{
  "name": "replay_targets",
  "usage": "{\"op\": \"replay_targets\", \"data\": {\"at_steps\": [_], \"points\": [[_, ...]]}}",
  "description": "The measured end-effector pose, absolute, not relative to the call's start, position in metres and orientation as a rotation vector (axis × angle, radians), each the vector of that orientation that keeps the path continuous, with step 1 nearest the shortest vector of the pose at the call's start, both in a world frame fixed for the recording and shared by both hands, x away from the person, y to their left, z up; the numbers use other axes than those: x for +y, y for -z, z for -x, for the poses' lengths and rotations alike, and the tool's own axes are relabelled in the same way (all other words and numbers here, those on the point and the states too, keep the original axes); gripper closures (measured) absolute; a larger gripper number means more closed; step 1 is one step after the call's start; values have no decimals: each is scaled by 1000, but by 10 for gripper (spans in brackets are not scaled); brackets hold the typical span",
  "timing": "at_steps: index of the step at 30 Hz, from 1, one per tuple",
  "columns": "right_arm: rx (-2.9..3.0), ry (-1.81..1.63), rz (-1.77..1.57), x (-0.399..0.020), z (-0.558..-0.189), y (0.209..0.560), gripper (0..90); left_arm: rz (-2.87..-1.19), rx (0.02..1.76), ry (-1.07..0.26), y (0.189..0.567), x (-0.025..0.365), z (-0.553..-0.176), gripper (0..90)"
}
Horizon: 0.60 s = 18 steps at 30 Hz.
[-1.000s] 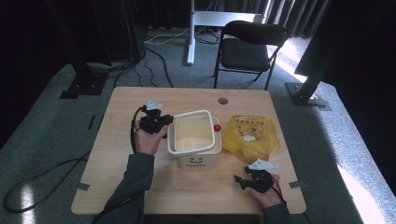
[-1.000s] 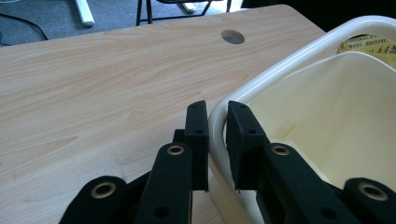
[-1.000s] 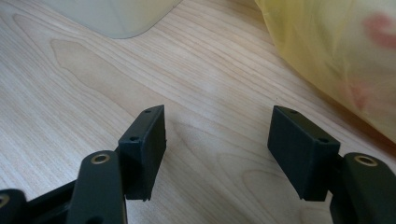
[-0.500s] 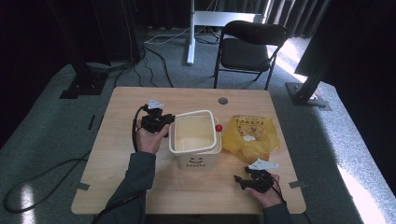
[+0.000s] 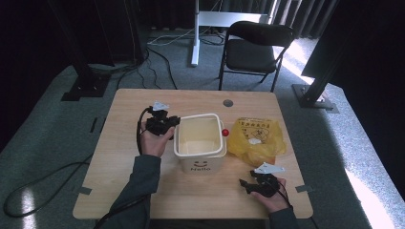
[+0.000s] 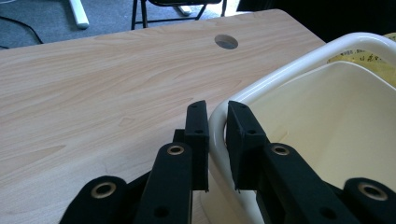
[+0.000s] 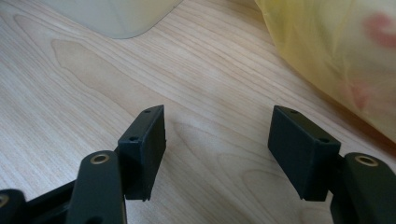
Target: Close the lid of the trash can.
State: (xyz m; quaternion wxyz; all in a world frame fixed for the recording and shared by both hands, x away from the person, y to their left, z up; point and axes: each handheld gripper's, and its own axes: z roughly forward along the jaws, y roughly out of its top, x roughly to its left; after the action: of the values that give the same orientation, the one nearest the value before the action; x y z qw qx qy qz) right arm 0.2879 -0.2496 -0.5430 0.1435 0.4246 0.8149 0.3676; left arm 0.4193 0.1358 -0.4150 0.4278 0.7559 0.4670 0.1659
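Now left gripper (image 6: pixel 217 123) pinches bin rim (image 6: pixel 261 81) (right gripper (image 7: pixel 217 154) agape).

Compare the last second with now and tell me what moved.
Almost nothing moved. The left claw sits at the left rim of the cream bin as before, its jaws either side of the rim; any shift over the second is very slight. The right claw stays open, low over the table near the front right corner. The bin, the yellow bag and the small red object beside the bin kept their places.
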Motion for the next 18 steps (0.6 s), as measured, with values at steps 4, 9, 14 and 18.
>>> {"op": "replay_targets", "data": {"at_steps": [4,9,14,18], "points": [[2350,-1061,-1224,-250,-288,543,359,-1882,1167,-415,415,136,-419,803],[2349,-1060,-1224,-250,-288,543,360,-1880,1166,-414,414,135,-419,803],[2349,-1060,-1225,-250,-288,543,359,-1876,1166,-412,413,133,-420,803],[2349,-1059,-1224,-250,-288,543,360,-1866,1165,-410,414,131,-419,803]]}}
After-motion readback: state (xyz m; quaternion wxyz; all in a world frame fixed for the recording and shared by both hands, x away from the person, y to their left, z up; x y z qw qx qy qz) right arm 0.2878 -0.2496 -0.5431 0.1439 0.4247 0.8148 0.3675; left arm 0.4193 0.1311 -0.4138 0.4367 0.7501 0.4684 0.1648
